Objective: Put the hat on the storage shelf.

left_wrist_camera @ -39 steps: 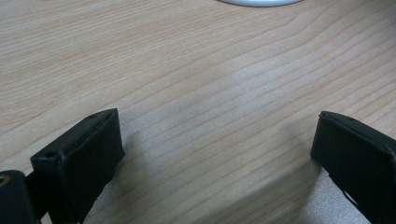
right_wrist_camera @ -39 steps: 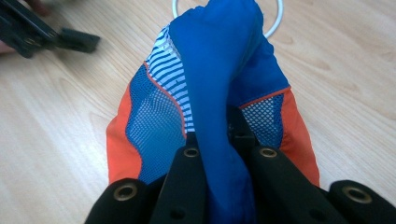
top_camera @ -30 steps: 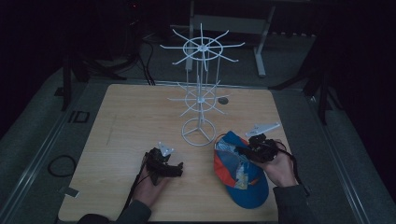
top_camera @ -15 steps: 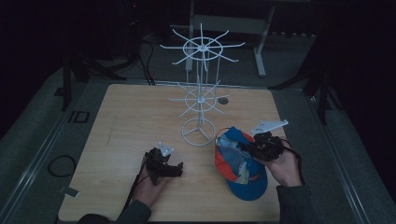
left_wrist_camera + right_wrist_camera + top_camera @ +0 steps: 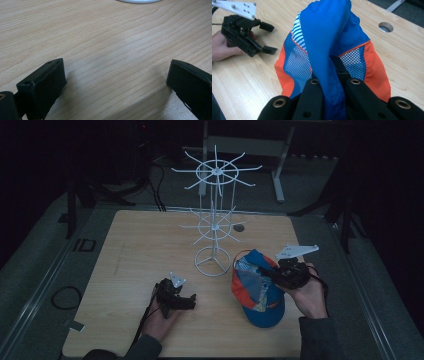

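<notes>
Blue cap [image 5: 329,42] pinched between right jaws

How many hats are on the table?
1. The blue and orange cap lies at the table's near right, pinched by the right gripper, beside the white wire rack. No other hat in sight.
</notes>
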Demonstrator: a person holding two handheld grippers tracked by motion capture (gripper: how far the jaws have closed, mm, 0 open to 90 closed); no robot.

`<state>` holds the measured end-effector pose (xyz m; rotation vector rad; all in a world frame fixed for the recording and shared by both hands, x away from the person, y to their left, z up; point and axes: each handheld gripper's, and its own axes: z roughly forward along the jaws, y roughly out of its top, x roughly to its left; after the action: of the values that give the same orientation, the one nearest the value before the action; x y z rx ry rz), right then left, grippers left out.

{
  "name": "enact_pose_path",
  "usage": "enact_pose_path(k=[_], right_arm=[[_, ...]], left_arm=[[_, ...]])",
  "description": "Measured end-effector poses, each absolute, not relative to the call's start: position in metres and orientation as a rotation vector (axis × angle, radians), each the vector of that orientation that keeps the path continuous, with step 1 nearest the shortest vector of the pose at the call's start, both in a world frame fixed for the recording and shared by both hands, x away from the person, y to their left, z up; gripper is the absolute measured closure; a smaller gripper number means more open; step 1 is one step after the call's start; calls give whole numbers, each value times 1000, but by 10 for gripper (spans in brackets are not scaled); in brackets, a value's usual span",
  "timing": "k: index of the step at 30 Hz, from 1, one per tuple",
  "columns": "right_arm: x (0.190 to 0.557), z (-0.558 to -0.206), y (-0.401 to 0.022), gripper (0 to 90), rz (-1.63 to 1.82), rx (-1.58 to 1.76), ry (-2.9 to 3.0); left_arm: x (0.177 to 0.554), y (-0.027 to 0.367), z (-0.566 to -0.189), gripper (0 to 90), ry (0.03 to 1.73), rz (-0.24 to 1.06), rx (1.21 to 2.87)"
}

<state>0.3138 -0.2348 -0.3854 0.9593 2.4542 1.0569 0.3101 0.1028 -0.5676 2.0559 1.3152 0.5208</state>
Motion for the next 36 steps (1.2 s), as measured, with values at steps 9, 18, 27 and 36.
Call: enact_pose_path(k=[9,18,27,36], right_arm=[[313,-373,-239,884,1099,951,2419],[311,-365,-247,884,1121,950,2390],[308,-358,-253,883,1156,943,2361],[307,-349,-255,884,1194,928,2332]], left_arm=[[310,103,-567,26,1315,519,2057],[310,103,-567,26,1315,519,2057],[310,103,-567,27,1316,519,2057],[310,103,-567,26,1316,519,2057]])
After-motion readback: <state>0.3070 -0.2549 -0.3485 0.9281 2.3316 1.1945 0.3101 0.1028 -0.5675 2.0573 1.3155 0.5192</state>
